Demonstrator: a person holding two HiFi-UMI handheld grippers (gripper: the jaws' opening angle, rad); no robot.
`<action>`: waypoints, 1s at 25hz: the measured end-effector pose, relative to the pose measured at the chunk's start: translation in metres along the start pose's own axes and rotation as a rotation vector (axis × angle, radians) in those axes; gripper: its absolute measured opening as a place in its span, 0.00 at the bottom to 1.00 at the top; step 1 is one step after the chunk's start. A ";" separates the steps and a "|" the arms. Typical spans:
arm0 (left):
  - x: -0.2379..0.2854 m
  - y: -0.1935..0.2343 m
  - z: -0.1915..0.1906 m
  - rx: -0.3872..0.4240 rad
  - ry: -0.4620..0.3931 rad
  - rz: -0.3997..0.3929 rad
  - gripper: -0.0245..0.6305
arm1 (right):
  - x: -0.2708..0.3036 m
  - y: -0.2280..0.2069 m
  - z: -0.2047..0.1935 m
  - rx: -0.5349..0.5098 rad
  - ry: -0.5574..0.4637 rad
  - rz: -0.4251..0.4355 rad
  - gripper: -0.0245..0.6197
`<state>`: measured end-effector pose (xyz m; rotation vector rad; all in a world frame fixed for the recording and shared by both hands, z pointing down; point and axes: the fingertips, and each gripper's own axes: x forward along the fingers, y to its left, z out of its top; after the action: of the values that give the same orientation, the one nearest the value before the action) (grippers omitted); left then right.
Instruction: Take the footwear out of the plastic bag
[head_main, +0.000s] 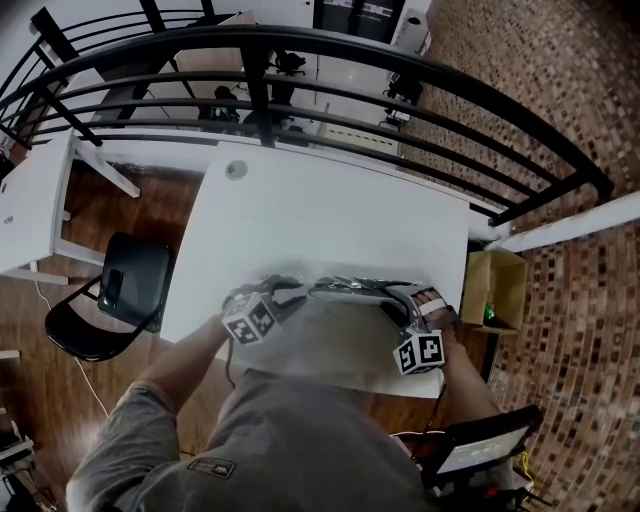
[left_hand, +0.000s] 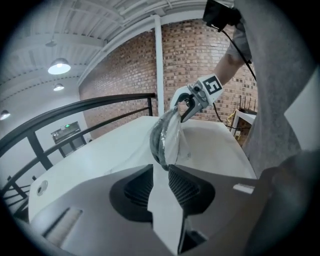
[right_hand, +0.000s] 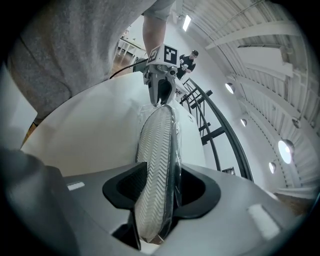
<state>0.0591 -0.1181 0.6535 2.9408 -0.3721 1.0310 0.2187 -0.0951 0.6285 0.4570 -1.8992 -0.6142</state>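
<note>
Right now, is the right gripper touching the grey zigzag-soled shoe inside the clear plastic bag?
Touching. The right gripper view shows the right gripper clamped across the shoe inside the plastic bag.

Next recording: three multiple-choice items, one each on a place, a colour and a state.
1. Head view: the black chair is A) left of the table B) right of it C) on it.
2. The table top is A) white B) black C) red.
3. The right tongs are A) empty B) shut on the bagged shoe C) holding a cup.
A: chair beside the table's left edge. A: plain white top. B: ribbed sole clamped in them.
</note>
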 end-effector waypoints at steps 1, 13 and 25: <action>0.002 -0.001 -0.004 0.023 0.016 -0.010 0.19 | -0.001 0.000 -0.001 0.003 -0.001 0.001 0.34; 0.005 -0.008 0.011 0.039 -0.047 -0.050 0.17 | -0.005 0.001 0.001 0.007 -0.021 0.007 0.32; 0.018 -0.012 0.019 0.074 -0.037 -0.108 0.29 | -0.009 0.009 0.005 -0.020 -0.041 0.010 0.30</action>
<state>0.0868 -0.1114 0.6506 3.0100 -0.1765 0.9995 0.2173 -0.0821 0.6260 0.4245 -1.9313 -0.6394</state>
